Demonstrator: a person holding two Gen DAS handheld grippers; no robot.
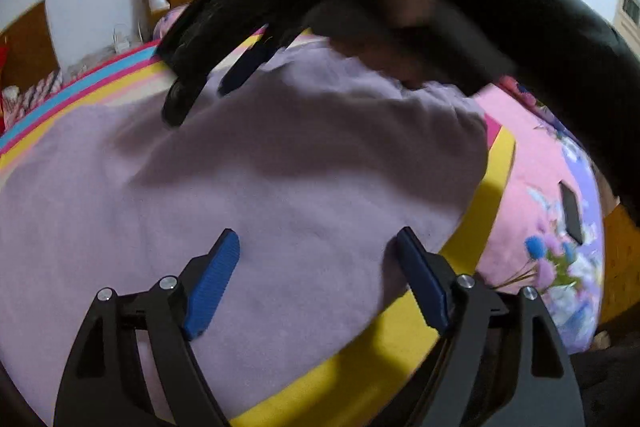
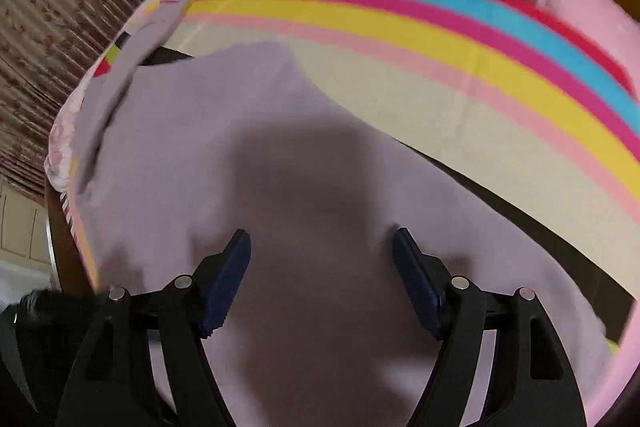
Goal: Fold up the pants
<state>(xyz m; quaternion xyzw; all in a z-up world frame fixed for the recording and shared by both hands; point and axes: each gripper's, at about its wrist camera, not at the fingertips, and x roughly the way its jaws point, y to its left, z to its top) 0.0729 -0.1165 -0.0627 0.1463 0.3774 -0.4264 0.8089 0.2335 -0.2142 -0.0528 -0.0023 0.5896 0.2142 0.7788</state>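
The purple pants (image 1: 280, 163) lie spread out on a bed, on top of a striped blanket (image 1: 472, 243) with yellow, pink, blue and cream bands. In the left wrist view the pants fill the middle of the picture, and their edge runs along the yellow stripe toward 4 o'clock.

The left gripper (image 1: 318, 247) sits at 6 o'clock in its own view. Its two blue fingers (image 1: 212, 283) are spread wide apart with nothing between them, just above the purple cloth. I cannot tell if they touch it.

The right gripper (image 1: 224, 83) shows in the left wrist view at 11 o'clock, coming down over the far part of the pants. It is blurry there. The person's arm in a black sleeve (image 1: 520, 11) reaches across the top, from 12 o'clock to 3 o'clock.

In the right wrist view the right gripper (image 2: 322, 247) is at 6 o'clock. Its fingers are also spread wide and hold nothing. The pants (image 2: 192, 131) lie under it, with a dark shadow in the middle. One thin part of the pants stretches up toward 10 o'clock.

A flowery pink sheet (image 1: 552, 195) lies at 3 o'clock in the left wrist view, and a small dark flat thing (image 1: 571, 213) rests on it. A brown curtain (image 2: 52, 27) hangs at 9 to 10 o'clock in the right wrist view.

No boxes or baskets show.
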